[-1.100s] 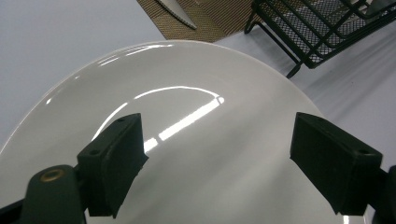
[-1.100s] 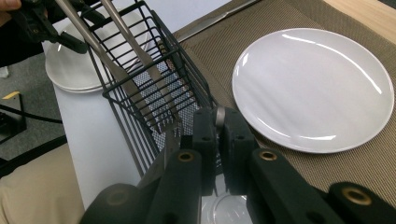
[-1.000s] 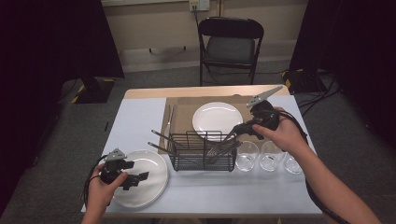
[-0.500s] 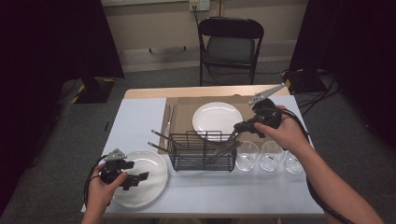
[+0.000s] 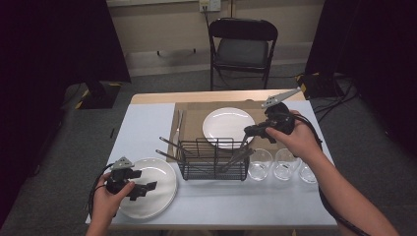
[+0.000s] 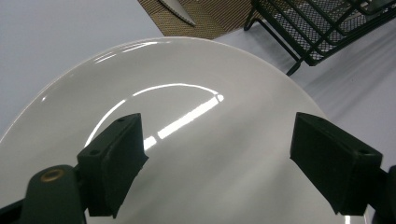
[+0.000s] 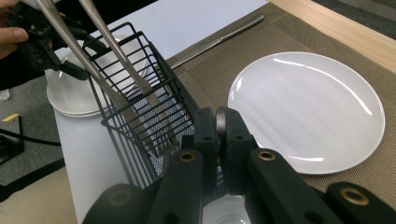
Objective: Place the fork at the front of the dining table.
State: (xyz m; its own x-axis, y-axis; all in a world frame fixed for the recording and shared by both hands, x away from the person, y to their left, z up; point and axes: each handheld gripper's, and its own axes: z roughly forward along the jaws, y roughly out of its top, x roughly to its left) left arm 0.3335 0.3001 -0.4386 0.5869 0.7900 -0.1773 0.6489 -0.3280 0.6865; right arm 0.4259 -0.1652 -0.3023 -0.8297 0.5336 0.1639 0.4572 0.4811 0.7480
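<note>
Little has moved since the earlier frames: both of my hands hold the same places, and the right gripper [image 5: 247, 131] has only lifted slightly at the far right corner of the wire basket [image 5: 213, 160].

I take that black wire basket, at the middle of the desk [image 5: 147, 118], as my landmark. My right gripper hangs just above its far right corner, jaws pressed together on the top end of a metal utensil [image 5: 236, 157]. The utensil slants down into the basket; in the right gripper view a small rounded metal end [image 7: 220, 122] shows between the closed jaws. Whether it is a fork, knife or spoon I cannot tell. Two more long metal handles [image 7: 112, 51] lean inside the basket, tilting out over its left side.

Left of the basket and nearer to me lies a white plate [image 5: 160, 184]. My left gripper [image 5: 146, 187] hovers over it with jaws wide apart and nothing between them; the left gripper view shows the glossy plate [image 6: 187, 140] under the two black pads.

Behind the basket a second white plate [image 5: 223, 125] rests on a brown woven mat [image 5: 192, 115], with a knife [image 5: 177, 127] lying along the mat's left edge. Just right of the basket stand three clear glasses [image 5: 282, 164] in a row.
</note>
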